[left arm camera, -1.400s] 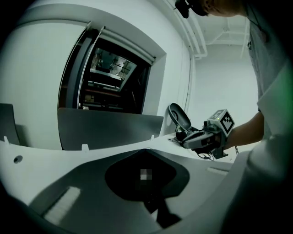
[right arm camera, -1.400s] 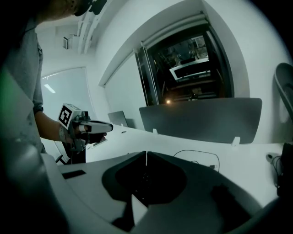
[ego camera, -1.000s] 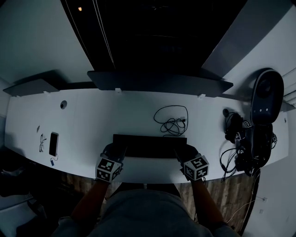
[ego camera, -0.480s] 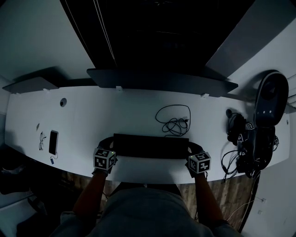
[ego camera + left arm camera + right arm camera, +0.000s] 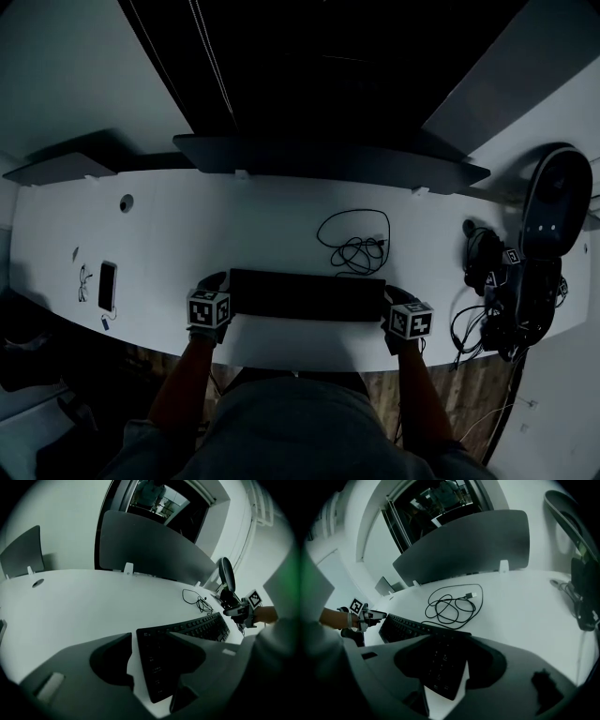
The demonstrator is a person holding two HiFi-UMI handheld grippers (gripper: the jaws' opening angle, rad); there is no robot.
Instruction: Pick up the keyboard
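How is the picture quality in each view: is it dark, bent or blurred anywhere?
Head view: dim and underexposed, the keyboard a black bar on the pale desk, whose edges bow. Left gripper view: strong fisheye, black corners, near jaws soft and shadowed. Right gripper view: same fisheye; the coiled cable stays sharp.

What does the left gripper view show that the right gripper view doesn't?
Only the left gripper view: the left end of the keyboard between the fingers of the left gripper, the desk hole, and the right gripper far off. Only the right gripper view: the keyboard's right end between the right gripper's fingers, and the left gripper far off. Both: keyboard, cable, divider, chair. Both grippers' fingers have just been opening and stand open, not pressing the keyboard.
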